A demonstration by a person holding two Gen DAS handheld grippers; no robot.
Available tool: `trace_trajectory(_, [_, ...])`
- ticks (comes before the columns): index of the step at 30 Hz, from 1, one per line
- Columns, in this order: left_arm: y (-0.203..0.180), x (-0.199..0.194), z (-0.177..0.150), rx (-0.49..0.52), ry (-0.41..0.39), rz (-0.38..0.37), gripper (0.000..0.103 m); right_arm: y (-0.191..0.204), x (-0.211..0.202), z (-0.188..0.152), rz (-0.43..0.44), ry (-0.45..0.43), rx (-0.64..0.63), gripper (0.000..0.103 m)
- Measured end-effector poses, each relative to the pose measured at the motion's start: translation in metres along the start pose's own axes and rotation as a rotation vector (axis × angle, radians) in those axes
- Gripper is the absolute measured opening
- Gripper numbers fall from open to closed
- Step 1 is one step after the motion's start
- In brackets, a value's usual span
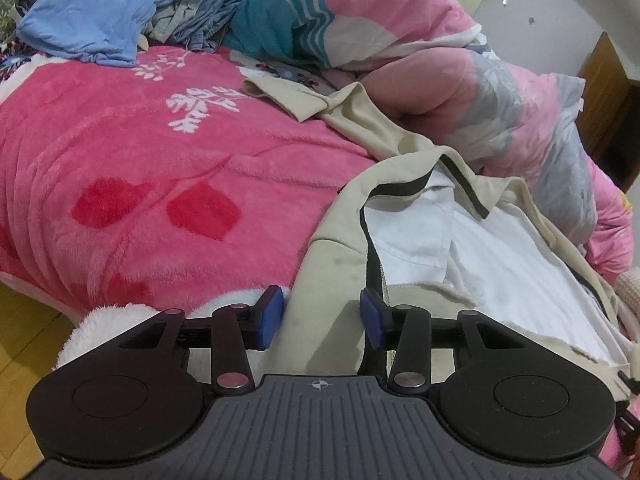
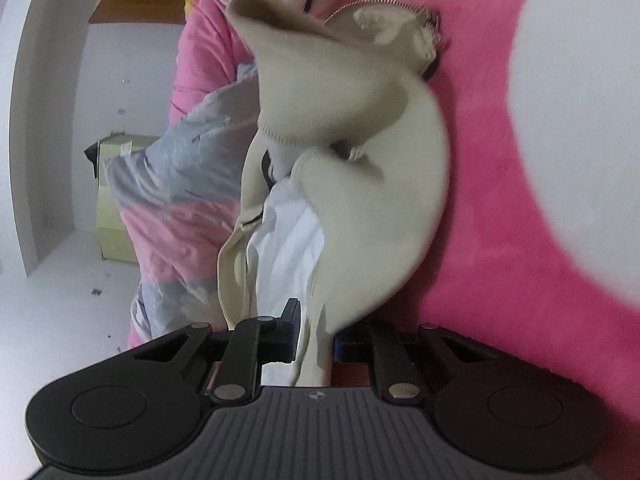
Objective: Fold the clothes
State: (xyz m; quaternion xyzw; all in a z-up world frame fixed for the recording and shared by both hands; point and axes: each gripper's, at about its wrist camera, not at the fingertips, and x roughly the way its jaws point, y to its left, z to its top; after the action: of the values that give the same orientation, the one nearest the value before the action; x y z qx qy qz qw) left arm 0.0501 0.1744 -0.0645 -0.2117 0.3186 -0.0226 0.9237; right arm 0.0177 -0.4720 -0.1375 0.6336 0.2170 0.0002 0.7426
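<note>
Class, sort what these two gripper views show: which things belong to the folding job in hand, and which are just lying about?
In the job:
beige jacket with white lining
left gripper, open around its edge
right gripper, closed on its fabric

Lying about:
pink blanket
blue garment
pink and grey quilt
cardboard box

My left hand-held gripper (image 1: 322, 316) points forward and slightly down, level, its blue pads (image 1: 271, 316) spread well apart. A beige jacket (image 1: 320, 272) edge lies in the gap between them, touching neither pad that I can see. My right hand-held gripper (image 2: 314, 334) is rolled over sideways, so its view is tilted. Its pads (image 2: 291, 334) stand much closer together, with the jacket's hem hanging between them; they seem to pinch it, though motion blur hides the contact on the right pad.
</note>
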Motion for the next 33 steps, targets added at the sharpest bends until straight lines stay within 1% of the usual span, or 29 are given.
trace_trajectory(2, [-0.001, 0.001, 0.0, 0.006, -0.003, 0.005, 0.042, -0.001, 0.001, 0.007, -0.003, -0.016, 0.003, 0.015])
trace_trajectory(4, [-0.003, 0.001, 0.0, 0.013, -0.006, 0.013, 0.039, -0.002, 0.003, 0.015, -0.009, -0.028, 0.004, 0.015])
trace_trajectory(6, [-0.004, 0.002, 0.001, 0.015, -0.008, 0.021, 0.031, -0.002, 0.004, 0.021, -0.015, -0.034, -0.002, 0.015])
trace_trajectory(7, [-0.005, 0.003, 0.001, 0.019, -0.005, 0.026, 0.029, -0.001, 0.004, 0.024, -0.019, -0.038, -0.009, 0.015])
trace_trajectory(9, [-0.006, 0.005, 0.003, 0.035, 0.006, 0.037, 0.02, 0.0, -0.002, 0.027, -0.03, -0.066, -0.03, 0.01])
trace_trajectory(10, [-0.008, 0.006, 0.003, 0.048, 0.011, 0.044, 0.019, 0.0, -0.005, 0.029, -0.036, -0.08, -0.04, 0.007])
trace_trajectory(11, [-0.01, 0.007, 0.004, 0.061, 0.012, 0.047, 0.016, -0.001, -0.011, 0.029, -0.043, -0.1, -0.049, 0.001])
trace_trajectory(15, [-0.012, 0.009, 0.004, 0.068, 0.012, 0.047, 0.01, 0.002, -0.023, 0.024, -0.065, -0.117, -0.087, 0.0])
trace_trajectory(19, [-0.012, 0.009, 0.006, 0.058, 0.017, 0.04, 0.007, 0.006, -0.034, 0.019, -0.085, -0.139, -0.118, 0.0])
trace_trajectory(24, [-0.008, 0.008, 0.013, 0.045, 0.018, 0.033, 0.004, 0.016, -0.051, 0.008, -0.074, -0.16, -0.171, 0.001])
trace_trajectory(27, [-0.006, 0.007, 0.018, 0.036, 0.012, 0.034, 0.004, 0.019, -0.063, 0.003, -0.064, -0.165, -0.182, 0.001])
trace_trajectory(33, [-0.008, 0.004, 0.024, 0.056, 0.0, 0.034, 0.004, 0.016, -0.088, -0.016, -0.058, -0.156, -0.179, 0.001])
